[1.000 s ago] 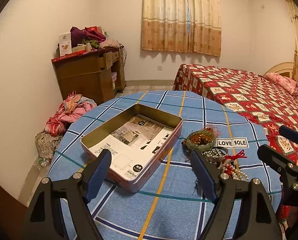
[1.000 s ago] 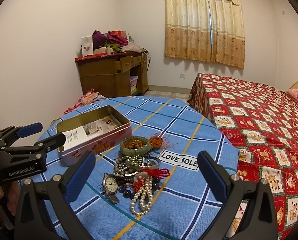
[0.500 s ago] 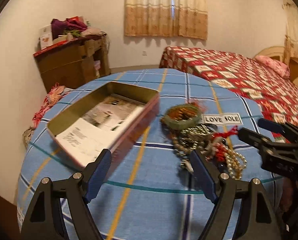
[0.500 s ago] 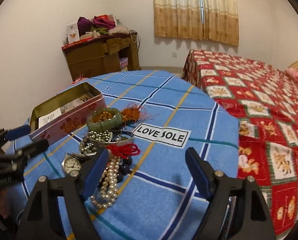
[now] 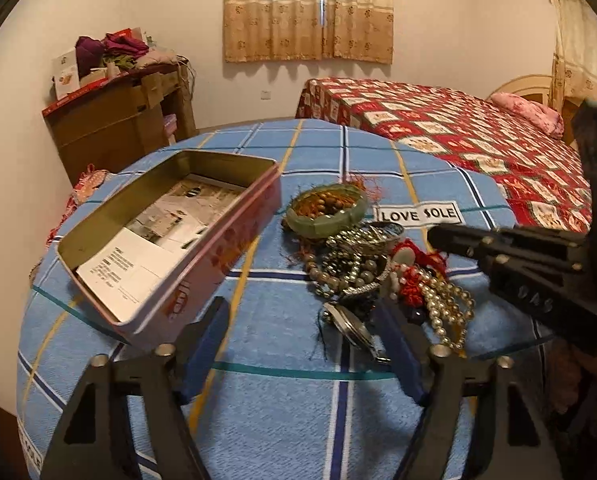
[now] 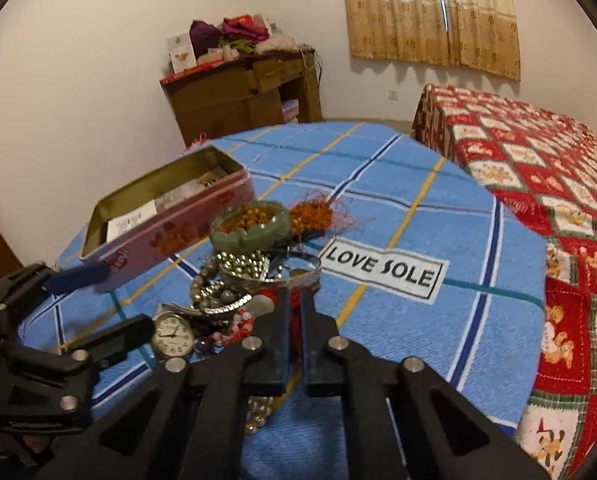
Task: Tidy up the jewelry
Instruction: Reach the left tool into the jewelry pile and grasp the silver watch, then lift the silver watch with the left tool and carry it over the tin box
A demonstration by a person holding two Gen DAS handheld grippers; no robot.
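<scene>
Hovering low over the blue checked tablecloth (image 5: 282, 404), left gripper (image 5: 302, 344) with its blue pads spread wide, nothing between them. Sitting just past the right-hand pad, a wristwatch (image 5: 352, 326) lying at the near edge of the jewelry pile (image 5: 362, 264).

Closing in from the other side, right gripper (image 6: 295, 320), fingers drawn almost together with only a thin slit between them, tips pressing into the red cord (image 6: 296, 300) and pearl strand (image 5: 444, 312) part of the heap. Gripping something red there or merely touching it: cannot tell, the tips hiding the contact.

Resting at the far end of the pile, a green jade bangle (image 6: 250, 228) ringed around brown wooden beads (image 6: 254, 214), an orange tassel (image 6: 314, 216) fanning out just beside it. Lying under and against the bangle, a silver bangle (image 6: 274, 274) and strings of grey-green beads (image 5: 334, 276), all tangled and touching.

Waiting to the left of the heap, an open pink tin (image 5: 170, 248), printed papers (image 5: 138, 260) lining its floor, no jewelry showing inside. Standing apart from the pile, near but not touching.

Showing beside the bangle, a white "LOVE SOLE" label (image 6: 380, 274) on the cloth. Filling the background, a red patterned bed (image 5: 458, 136) and a wooden desk (image 6: 242, 96) piled with clothes.
</scene>
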